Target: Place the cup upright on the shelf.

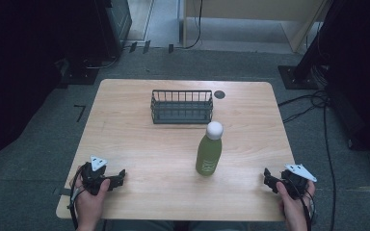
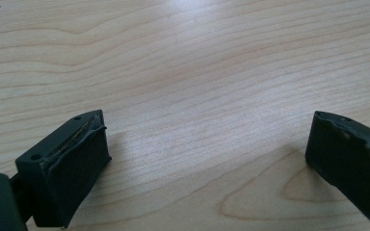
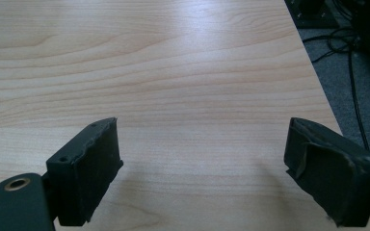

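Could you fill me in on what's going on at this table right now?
A person sits at a wooden table with a tool in each hand. The left tool and the right tool rest near the front corners, both open and holding nothing. A green bottle with a white cap stands upright mid-table, untouched, and a dark wire basket sits beyond it.

A lab or test room set up for recording: a pale wooden table [image 1: 139, 144] stands alone on grey carpet [image 1: 38, 144], ringed by dark equipment stands [image 1: 298, 72], with loose black cables [image 1: 318, 103] trailing past its right edge and black tape marks [image 1: 80, 111] at its left.
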